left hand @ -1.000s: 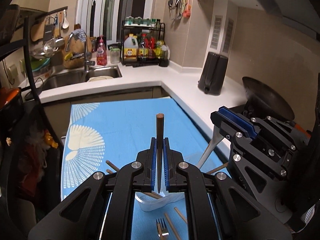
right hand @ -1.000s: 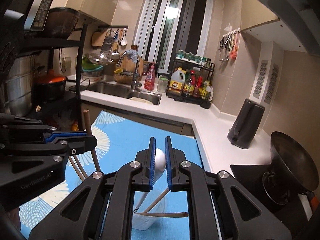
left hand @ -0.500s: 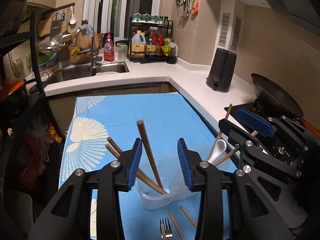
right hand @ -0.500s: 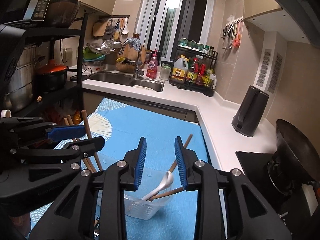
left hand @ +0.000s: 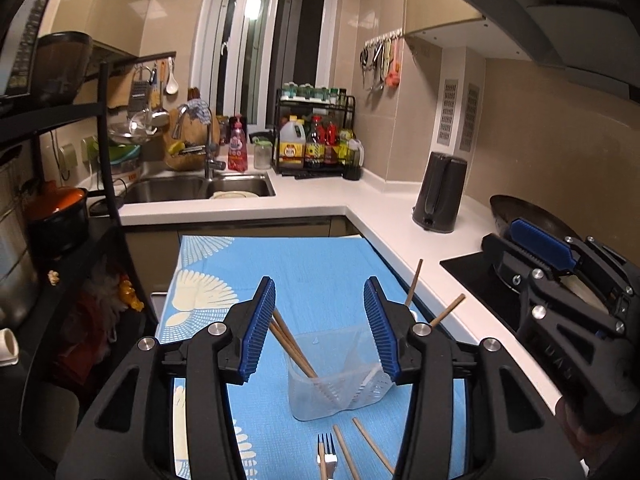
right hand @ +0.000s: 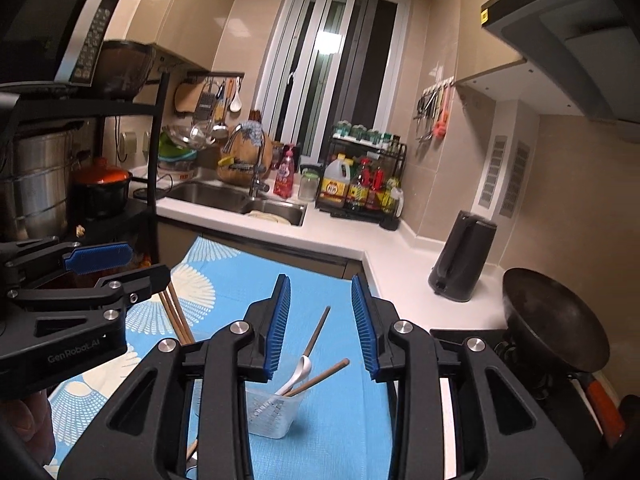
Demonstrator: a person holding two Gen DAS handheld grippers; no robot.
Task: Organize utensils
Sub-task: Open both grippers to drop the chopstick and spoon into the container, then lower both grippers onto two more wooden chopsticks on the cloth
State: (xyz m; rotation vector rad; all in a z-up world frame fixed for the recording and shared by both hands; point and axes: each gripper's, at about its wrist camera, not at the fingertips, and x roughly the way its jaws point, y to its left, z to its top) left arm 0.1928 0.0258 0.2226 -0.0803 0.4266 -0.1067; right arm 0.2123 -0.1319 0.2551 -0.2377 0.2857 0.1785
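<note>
Both claws hang spread and empty above the clear plastic holder [left hand: 336, 376] on the blue-clothed worktop [left hand: 320, 268]; their jaws have just been opening, with nothing between them. The left claw [left hand: 320, 330] looks down on two loose chopsticks [left hand: 362, 454] and a fork [left hand: 326, 456], lying flat just on the near side of the holder, their long axes running toward the claw. These sit closest under the left claw, so it likely takes them next. Inside the holder, brown chopsticks [left hand: 294, 346] lean left, while a white spoon [right hand: 298, 374] and more chopsticks lean right beneath the right claw [right hand: 322, 328].
</note>
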